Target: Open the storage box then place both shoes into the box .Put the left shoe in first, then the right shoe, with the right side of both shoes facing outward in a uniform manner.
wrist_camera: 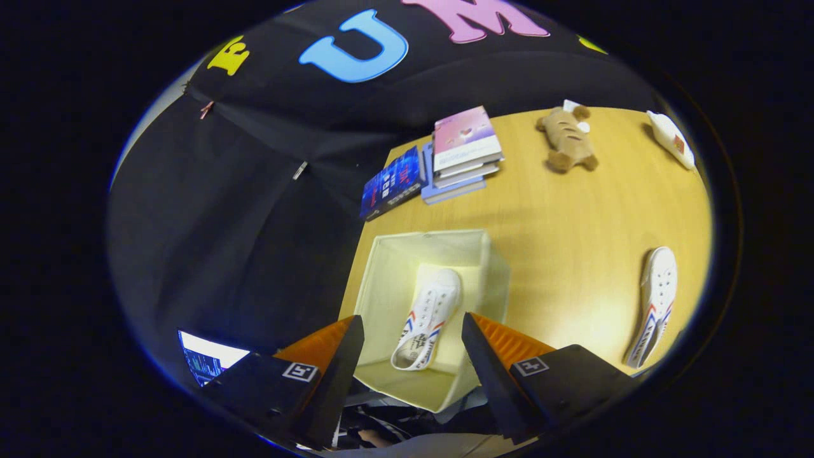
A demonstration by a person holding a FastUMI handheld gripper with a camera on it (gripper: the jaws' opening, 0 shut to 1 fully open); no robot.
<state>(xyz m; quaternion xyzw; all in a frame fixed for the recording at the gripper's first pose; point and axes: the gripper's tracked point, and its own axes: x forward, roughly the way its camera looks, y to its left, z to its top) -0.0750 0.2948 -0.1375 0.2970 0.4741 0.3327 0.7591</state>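
Observation:
An open cream fabric storage box [388,280] stands on the wooden table, below and just ahead of my fingers. One white canvas shoe [429,318] with red and blue stripes lies on the box floor, its toe pointing away from me. It is seen through the gap between my fingers, and neither finger touches it. My gripper [413,327] hovers above the box, open and holding nothing. The second white shoe [655,305] lies on the table well to the right of the box, beyond my right finger.
A stack of books [461,156] and a dark blue book [391,184] lie beyond the box at the table's far edge. A brown plush toy [567,141] and a white bottle [671,140] lie at the far right. Black cloth hangs to the left.

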